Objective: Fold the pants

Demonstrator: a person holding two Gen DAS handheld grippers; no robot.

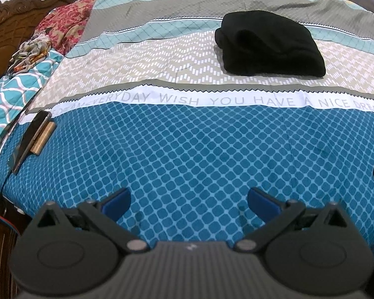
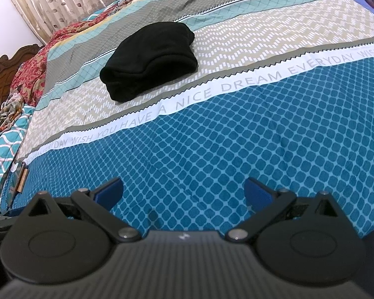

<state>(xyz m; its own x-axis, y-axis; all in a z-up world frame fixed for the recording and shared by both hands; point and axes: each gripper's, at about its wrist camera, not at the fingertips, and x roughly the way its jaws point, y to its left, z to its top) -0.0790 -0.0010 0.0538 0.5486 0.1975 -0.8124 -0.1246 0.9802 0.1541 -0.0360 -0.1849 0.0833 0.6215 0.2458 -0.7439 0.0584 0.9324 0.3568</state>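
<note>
The black pants (image 1: 269, 43) lie folded in a thick compact bundle on the beige zigzag band of the bedspread, upper right in the left wrist view. The same pants (image 2: 149, 59) sit upper left of centre in the right wrist view. My left gripper (image 1: 188, 199) is open over the blue diamond-patterned band, well short of the pants, with nothing between its blue pads (image 1: 117, 203). My right gripper (image 2: 183, 190) is also open over the blue band, far from the pants and holding nothing.
A dark phone (image 1: 28, 142) and a brass-coloured bar (image 1: 43, 137) lie near the bed's left edge. Crumpled red floral bedding (image 1: 62, 25) and a patterned cloth (image 1: 30, 52) rest by the carved wooden headboard (image 1: 10, 22). Curtains (image 2: 62, 2) hang behind the bed.
</note>
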